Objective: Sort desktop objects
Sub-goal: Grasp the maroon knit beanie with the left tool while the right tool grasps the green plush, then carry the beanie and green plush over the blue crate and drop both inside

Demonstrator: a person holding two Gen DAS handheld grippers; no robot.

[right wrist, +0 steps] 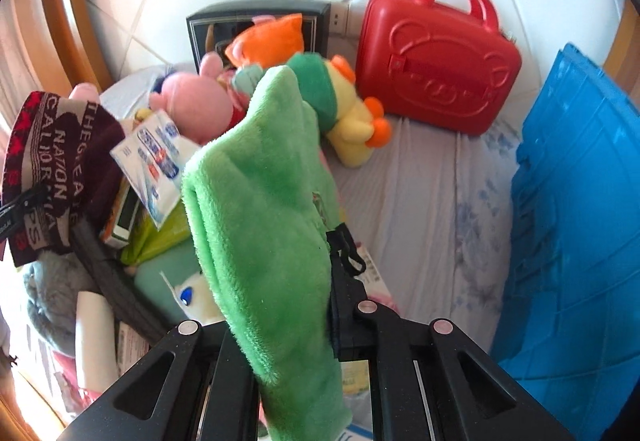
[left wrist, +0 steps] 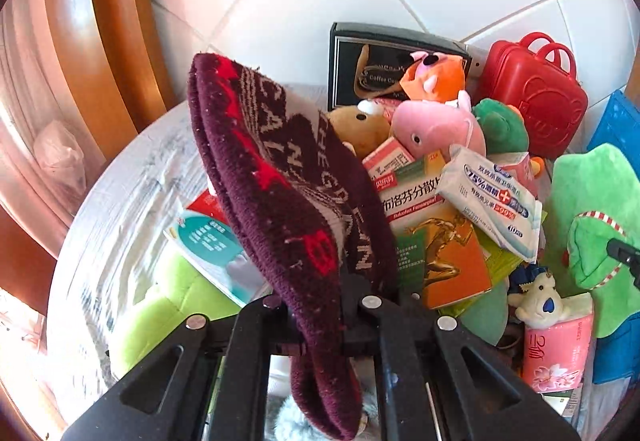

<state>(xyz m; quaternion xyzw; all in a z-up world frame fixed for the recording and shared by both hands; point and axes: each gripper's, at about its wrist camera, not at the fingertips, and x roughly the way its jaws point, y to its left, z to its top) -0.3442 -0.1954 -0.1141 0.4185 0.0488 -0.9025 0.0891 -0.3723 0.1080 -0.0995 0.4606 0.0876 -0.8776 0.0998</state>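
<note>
Left wrist view shows the left gripper [left wrist: 340, 293] clamped tight on a maroon knit hat [left wrist: 288, 209], whose long axis runs from between the fingers up and to their left, clear of the pile. Right of the fingers lie an orange medicine box [left wrist: 436, 241], a wet-wipe pack [left wrist: 496, 197] and a pink pig plush [left wrist: 436, 129], heaped and touching. Further right in that view, the green plush [left wrist: 592, 209] hangs with a black fingertip at its edge. Right wrist view shows the right gripper [right wrist: 320, 281] closed on this green plush [right wrist: 264, 201], which stands up and slightly left from the fingers. Ahead and right of them stands a red carry case [right wrist: 436, 65], lid shut; at far right a blue crate [right wrist: 576, 221] shows only its ribbed wall, so its contents cannot be told. Judging by this, the right hand is much nearer the crate, and dropping the plush there would mean swinging right across the bare cloth [right wrist: 432, 193].
</note>
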